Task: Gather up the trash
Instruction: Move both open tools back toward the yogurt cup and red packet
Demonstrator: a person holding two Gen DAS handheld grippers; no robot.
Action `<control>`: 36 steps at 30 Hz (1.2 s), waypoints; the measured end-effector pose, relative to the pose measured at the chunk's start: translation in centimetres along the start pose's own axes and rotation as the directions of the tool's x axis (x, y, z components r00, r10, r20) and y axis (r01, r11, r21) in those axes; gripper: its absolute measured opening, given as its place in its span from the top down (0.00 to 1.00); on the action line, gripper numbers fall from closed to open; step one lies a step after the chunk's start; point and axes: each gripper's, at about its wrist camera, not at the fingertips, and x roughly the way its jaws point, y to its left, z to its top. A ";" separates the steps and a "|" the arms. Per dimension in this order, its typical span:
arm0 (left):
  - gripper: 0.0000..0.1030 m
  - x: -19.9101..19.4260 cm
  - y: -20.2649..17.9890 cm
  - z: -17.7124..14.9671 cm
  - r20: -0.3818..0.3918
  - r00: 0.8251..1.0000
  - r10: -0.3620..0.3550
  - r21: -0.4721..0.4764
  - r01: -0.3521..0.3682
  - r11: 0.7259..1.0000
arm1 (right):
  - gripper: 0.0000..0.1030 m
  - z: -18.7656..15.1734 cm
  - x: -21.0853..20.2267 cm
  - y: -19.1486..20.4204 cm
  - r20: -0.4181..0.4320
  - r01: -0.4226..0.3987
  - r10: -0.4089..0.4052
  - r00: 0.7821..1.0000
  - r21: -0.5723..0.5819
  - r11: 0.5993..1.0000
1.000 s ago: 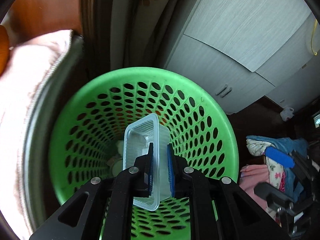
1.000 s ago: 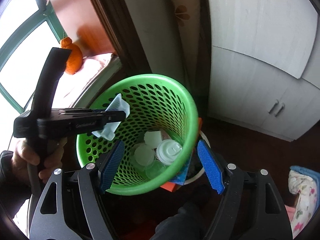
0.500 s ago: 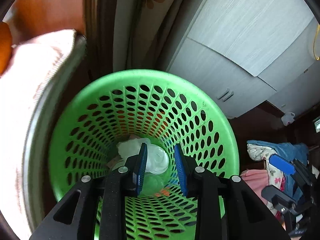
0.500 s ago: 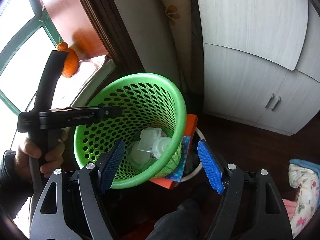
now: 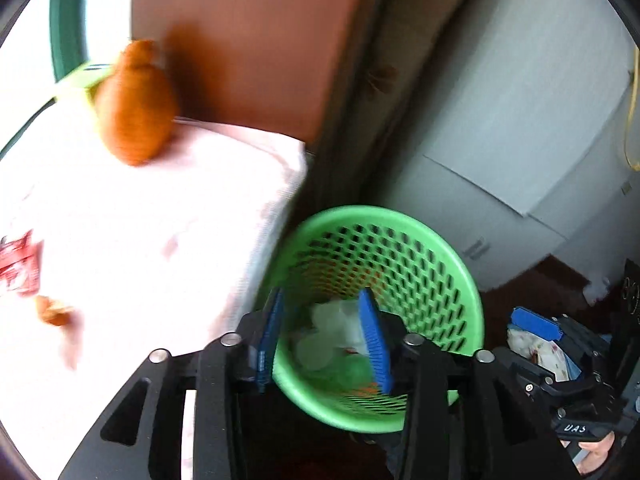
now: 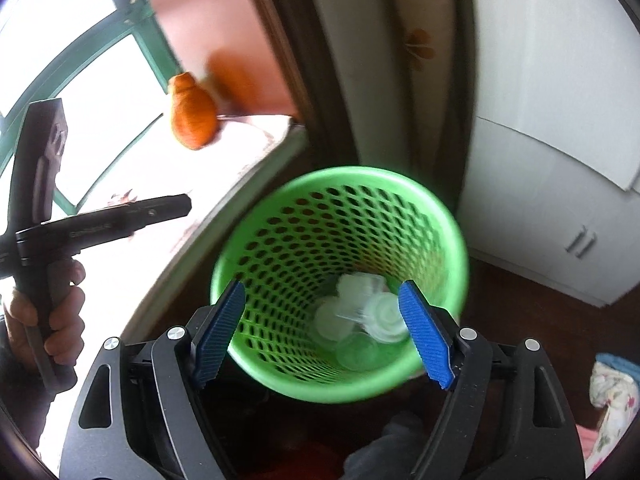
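left tongs [image 5: 324,342] just opening, empty, above green basket [image 5: 460,280] holding trash [image 5: 340,320].

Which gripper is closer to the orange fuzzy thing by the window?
Left. The left gripper reaches over the pale ledge toward the orange fuzzy thing. The right gripper hangs over the green basket, farther away.

One green basket [image 6: 448,216], two hand-held grippers [image 6: 320,332], one orange pouch [image 6: 194,120]
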 end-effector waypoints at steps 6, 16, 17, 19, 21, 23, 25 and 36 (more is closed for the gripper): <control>0.62 -3.8 5.8 -0.8 0.040 0.996 0.079 -0.093 -0.075 0.993 | 0.22 1.4 1.4 4.5 -0.015 -0.063 0.062 0.998 -0.063 0.996; 0.62 -9.3 15.4 -3.1 0.066 0.976 0.207 -0.250 -0.184 0.951 | 0.21 2.7 4.7 12.4 -0.064 -0.189 0.181 0.981 -0.148 0.971; 0.62 -9.9 16.3 -3.5 0.066 0.975 0.214 -0.264 -0.190 0.946 | 0.21 2.8 5.1 13.2 -0.071 -0.202 0.193 0.979 -0.160 0.966; 0.62 -11.1 18.0 -4.3 0.066 0.971 0.232 -0.291 -0.203 0.935 | 0.21 2.8 5.9 15.0 -0.085 -0.223 0.211 0.974 -0.182 0.958; 0.62 -11.8 19.7 -5.0 0.063 0.966 0.249 -0.318 -0.217 0.923 | 0.21 3.0 6.7 16.6 -0.101 -0.248 0.232 0.967 -0.199 0.948; 0.62 -12.6 21.2 -5.8 0.059 0.963 0.263 -0.346 -0.227 0.910 | 0.21 3.2 7.4 18.2 -0.112 -0.269 0.250 0.962 -0.215 0.939; 0.62 -13.1 22.6 -6.4 0.056 0.960 0.273 -0.371 -0.234 0.899 | 0.22 3.4 8.2 19.7 -0.128 -0.297 0.274 0.953 -0.228 0.927; 0.62 -13.9 26.8 -9.2 0.032 0.956 0.293 -0.439 -0.250 0.863 | 0.23 3.8 12.1 26.5 -0.218 -0.387 0.332 0.918 -0.305 0.870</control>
